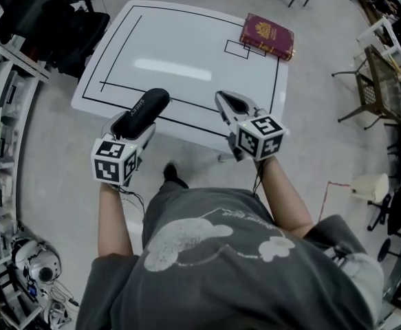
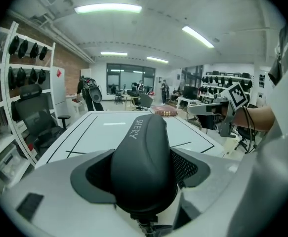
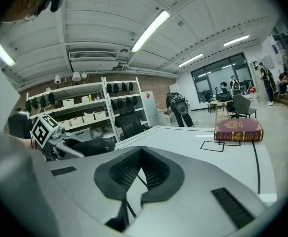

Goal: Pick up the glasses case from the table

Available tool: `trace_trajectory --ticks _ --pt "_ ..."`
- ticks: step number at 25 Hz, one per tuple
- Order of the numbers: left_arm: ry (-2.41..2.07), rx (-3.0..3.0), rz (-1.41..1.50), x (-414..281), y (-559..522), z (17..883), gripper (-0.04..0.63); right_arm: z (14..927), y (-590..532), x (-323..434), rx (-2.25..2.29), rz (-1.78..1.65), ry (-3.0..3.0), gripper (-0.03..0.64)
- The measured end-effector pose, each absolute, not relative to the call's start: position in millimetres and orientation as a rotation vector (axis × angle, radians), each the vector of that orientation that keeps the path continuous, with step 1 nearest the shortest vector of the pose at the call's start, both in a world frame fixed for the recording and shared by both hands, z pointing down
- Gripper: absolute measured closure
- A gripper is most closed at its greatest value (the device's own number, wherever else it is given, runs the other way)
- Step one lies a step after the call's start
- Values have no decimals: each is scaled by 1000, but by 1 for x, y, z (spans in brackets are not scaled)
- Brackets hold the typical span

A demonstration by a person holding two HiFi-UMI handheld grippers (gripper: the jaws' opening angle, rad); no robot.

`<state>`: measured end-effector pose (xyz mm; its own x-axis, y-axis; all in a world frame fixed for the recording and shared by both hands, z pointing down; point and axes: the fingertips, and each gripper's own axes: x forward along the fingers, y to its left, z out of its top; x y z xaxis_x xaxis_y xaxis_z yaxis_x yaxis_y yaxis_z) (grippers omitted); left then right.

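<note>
In the head view, the left gripper (image 1: pixel 133 129) had its fingers clamped on the glasses case (image 1: pixel 144 108), a smooth, matte black, rounded oblong shell. The case sat over the white desk (image 1: pixel 186 47) near its 7 o'clock edge. The right gripper (image 1: pixel 229 106) was at 5 o'clock, fingers together and empty. A maroon, gold-stamped book (image 1: pixel 267 36) lay at the 1 o'clock corner.

In the left gripper view, the case filled the centre with the textured dark pads pressing both its flanks. It looked clear of the glossy, tape-lined desk, so the pick-up seemed essentially done. What remained called for a steady squeeze, since the slick curved shell could slip.

In the right gripper view, the ribbed fingers (image 3: pixel 118 172) met at their tips with nothing between, and the case showed at 9 o'clock
</note>
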<state>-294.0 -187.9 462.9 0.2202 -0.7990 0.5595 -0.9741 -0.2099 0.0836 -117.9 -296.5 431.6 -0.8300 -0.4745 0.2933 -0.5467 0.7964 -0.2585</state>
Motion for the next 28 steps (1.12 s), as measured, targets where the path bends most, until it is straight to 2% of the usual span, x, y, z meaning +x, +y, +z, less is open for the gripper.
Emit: trace_trajectory --ticks 20,28 --pt "-1949 1850 305 -169 -46 446 258 447 -206 3 542 417 -2824 618" --pt "-1993 1758 236 -147 13 452 258 467 -162 18 453 465 -2788 618"
